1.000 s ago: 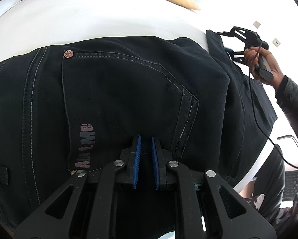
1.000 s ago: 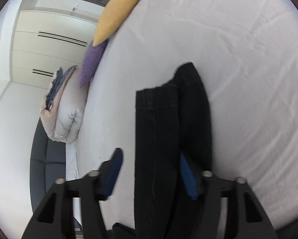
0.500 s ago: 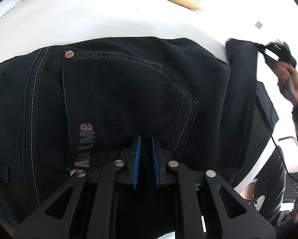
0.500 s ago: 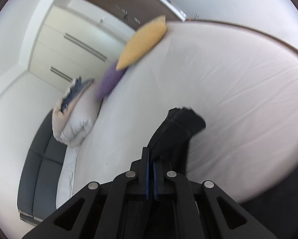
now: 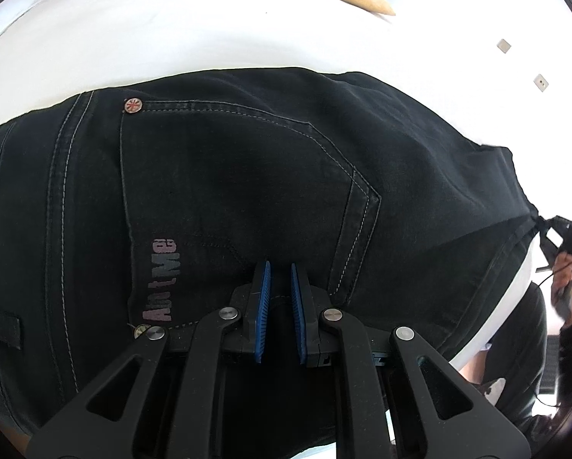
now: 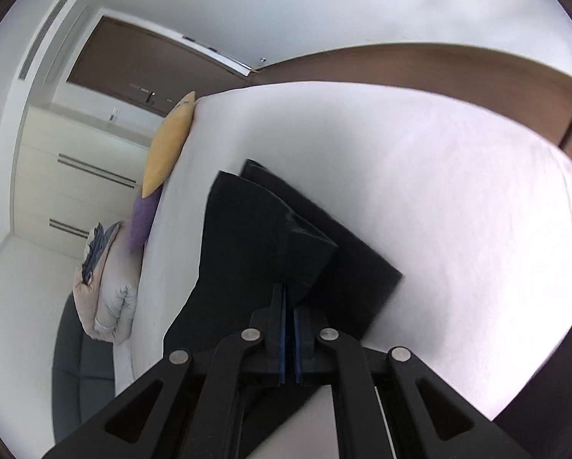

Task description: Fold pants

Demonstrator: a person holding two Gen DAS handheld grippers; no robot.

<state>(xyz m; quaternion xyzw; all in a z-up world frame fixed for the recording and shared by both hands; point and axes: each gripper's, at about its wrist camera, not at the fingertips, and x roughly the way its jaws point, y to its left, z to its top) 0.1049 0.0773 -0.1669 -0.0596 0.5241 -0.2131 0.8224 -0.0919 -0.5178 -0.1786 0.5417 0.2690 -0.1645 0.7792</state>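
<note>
- Lying on the white sheeted bed (image 5: 171, 38) near its front edge: black denim pants (image 5: 247, 176), pocket side up, legs being carried over the seat.
- Folding only partway: hems lifted, not yet laid down.
- Pinching the waist edge: left gripper (image 5: 278, 298), jaws nearly together.
- Clamping the hems: right gripper (image 6: 289, 329), jaws together.
</note>
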